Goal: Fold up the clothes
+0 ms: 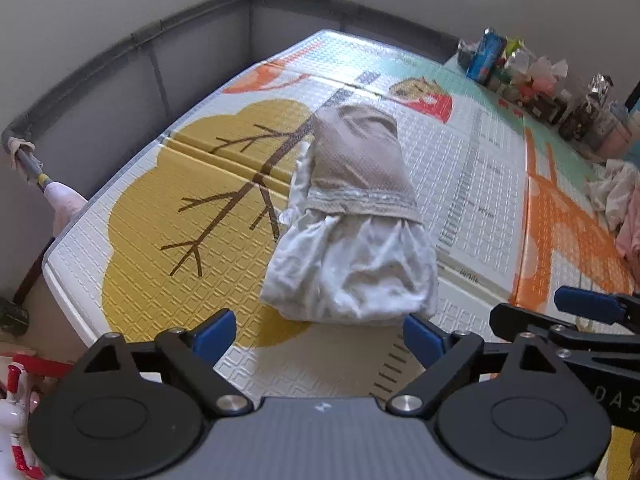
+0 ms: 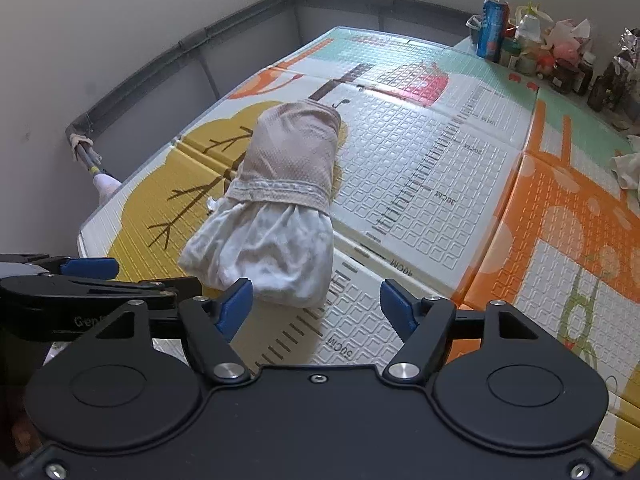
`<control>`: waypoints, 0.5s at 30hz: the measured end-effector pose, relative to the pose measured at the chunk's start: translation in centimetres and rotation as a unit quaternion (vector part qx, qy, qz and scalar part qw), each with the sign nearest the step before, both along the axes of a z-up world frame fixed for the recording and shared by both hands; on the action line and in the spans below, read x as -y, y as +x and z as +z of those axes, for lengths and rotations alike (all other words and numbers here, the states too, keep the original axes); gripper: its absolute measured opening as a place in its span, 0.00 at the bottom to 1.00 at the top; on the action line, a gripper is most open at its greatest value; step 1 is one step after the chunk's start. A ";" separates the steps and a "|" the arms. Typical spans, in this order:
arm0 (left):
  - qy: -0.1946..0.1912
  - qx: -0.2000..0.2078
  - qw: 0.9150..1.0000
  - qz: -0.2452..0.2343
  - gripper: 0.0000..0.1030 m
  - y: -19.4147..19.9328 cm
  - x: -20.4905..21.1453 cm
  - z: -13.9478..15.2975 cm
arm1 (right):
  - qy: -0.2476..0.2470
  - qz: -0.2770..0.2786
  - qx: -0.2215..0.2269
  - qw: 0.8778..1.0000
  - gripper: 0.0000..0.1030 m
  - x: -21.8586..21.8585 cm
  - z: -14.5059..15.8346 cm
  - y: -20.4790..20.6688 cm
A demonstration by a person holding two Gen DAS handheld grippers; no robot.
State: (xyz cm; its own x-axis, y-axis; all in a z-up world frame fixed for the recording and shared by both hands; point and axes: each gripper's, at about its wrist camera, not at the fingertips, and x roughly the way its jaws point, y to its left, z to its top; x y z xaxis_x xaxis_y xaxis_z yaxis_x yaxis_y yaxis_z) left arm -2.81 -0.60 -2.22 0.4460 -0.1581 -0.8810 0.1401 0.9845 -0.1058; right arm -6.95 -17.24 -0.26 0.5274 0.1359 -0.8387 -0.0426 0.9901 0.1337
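A folded garment lies on the patterned play mat, its beige knit upper part over a crumpled white skirt part nearest me. In the right wrist view the same garment rests left of the centre. My left gripper stands open just in front of the white hem, with nothing between its blue pads. My right gripper is open too, its left pad close to the hem's near corner and clear of it. Each gripper shows at the edge of the other's view.
Bottles, a blue can and clutter line the far right edge of the mat. More loose clothes lie at the right. A grey padded rail bounds the mat at the back and left. A red and white object sits low left.
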 end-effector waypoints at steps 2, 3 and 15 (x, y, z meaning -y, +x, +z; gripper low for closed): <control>-0.004 0.002 1.000 -0.001 0.90 0.0 0.0 0.2 | 0.000 -0.001 0.004 1.000 0.68 0.1 0.3 -0.1; -0.005 0.003 1.000 0.000 0.90 0.0 0.0 0.3 | 0.000 -0.002 0.006 1.000 0.68 0.2 0.4 -0.2; 0.019 0.017 1.000 0.001 0.99 -0.4 0.9 0.7 | 0.004 -0.011 0.003 1.000 0.70 1.0 0.7 -1.0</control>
